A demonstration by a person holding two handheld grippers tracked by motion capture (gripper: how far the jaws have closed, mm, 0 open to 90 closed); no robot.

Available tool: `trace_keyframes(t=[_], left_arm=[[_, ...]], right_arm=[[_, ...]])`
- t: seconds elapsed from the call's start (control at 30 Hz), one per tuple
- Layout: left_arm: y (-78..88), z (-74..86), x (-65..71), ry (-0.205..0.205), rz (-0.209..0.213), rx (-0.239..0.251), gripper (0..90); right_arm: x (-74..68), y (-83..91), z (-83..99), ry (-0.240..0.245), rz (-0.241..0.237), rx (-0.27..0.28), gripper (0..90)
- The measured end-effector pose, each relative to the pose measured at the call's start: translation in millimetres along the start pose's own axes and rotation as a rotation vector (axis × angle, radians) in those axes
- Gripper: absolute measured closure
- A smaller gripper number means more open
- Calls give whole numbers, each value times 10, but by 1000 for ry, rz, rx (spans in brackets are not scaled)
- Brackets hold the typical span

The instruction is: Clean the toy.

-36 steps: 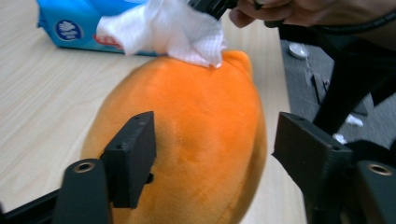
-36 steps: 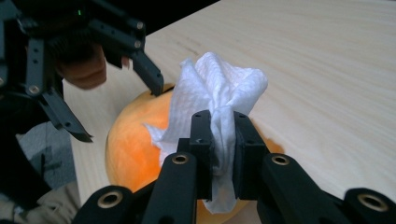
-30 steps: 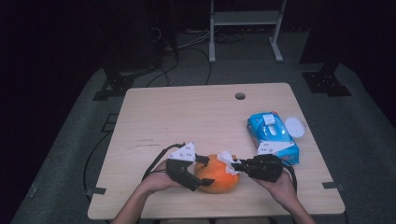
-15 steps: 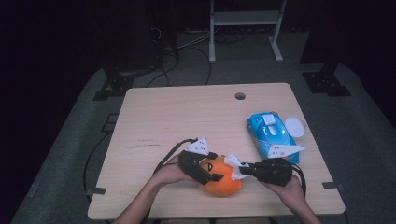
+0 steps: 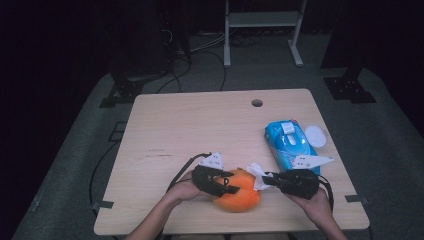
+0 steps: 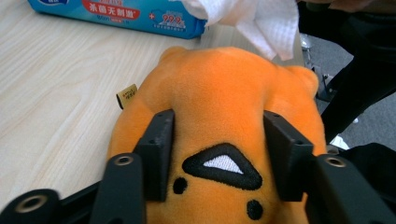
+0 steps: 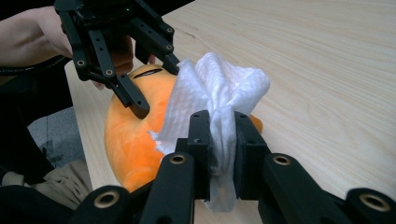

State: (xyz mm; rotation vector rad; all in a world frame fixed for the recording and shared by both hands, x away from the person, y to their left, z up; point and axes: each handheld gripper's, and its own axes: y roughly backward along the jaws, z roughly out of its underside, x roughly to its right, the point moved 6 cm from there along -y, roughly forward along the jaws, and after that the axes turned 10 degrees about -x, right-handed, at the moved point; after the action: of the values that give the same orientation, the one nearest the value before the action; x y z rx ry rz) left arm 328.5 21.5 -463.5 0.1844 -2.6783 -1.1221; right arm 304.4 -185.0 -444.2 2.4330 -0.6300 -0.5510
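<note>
A person works at a wooden table (image 5: 200, 125) w/ two hand-held tongs. One orange plush toy (image 5: 239, 191) lies near the table's front edge, between the two tools. The left gripper (image 5: 231, 188) has just been closing and is now clamped across the plush; in the left gripper view its black jaws press into the fur either side of a stitched triangle nose (image 6: 222, 164). The right gripper (image 5: 263, 181) is pinched tight on one white wipe (image 7: 219, 100), bunched up and touching the toy's side. One blue wipe pack (image 5: 289, 146) sits at the table's right, well apart from the toy, w/ one round white lid (image 5: 315, 135) just beside it. Judged by looks, the plush is light, soft and squashy, not fragile, and the fur gives decent grip; best held across the body's middle, approx. where the jaws sit. The wipe looks thin, limp, prob. damp, and may tear if tugged hard.
</note>
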Motion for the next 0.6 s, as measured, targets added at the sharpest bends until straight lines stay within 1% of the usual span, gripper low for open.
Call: trace_keyframes(t=[0.07, 0.1, 0.17, 0.23, 0.3, 0.43, 0.47, 0.6], left_arm=[[36, -23, 0, 7, -2, 20, 534], [63, -43, 0, 18, -3, 40, 547], [93, -63, 5, 27, 2, 59, 573], [108, -79, 3, 26, -12, 63, 589], [130, -102, 7, 14, -19, 74, 595], [213, -156, -42, 19, -56, 106, 601], [241, -170, -61, 26, -63, 117, 601], [359, -218, -155, 28, -115, 137, 600]], right_arm=[[5, 7, -5, -2, 5, 5, 786], [6, 14, -7, -3, 5, 8, 784], [17, 39, -14, -8, 6, 22, 783], [30, 73, -26, -16, 10, 40, 784], [43, 109, -40, -26, 8, 58, 784], [69, 176, -66, -35, 16, 90, 788], [71, 184, -70, -36, 18, 92, 788], [79, 190, -73, -24, 37, 88, 787]])
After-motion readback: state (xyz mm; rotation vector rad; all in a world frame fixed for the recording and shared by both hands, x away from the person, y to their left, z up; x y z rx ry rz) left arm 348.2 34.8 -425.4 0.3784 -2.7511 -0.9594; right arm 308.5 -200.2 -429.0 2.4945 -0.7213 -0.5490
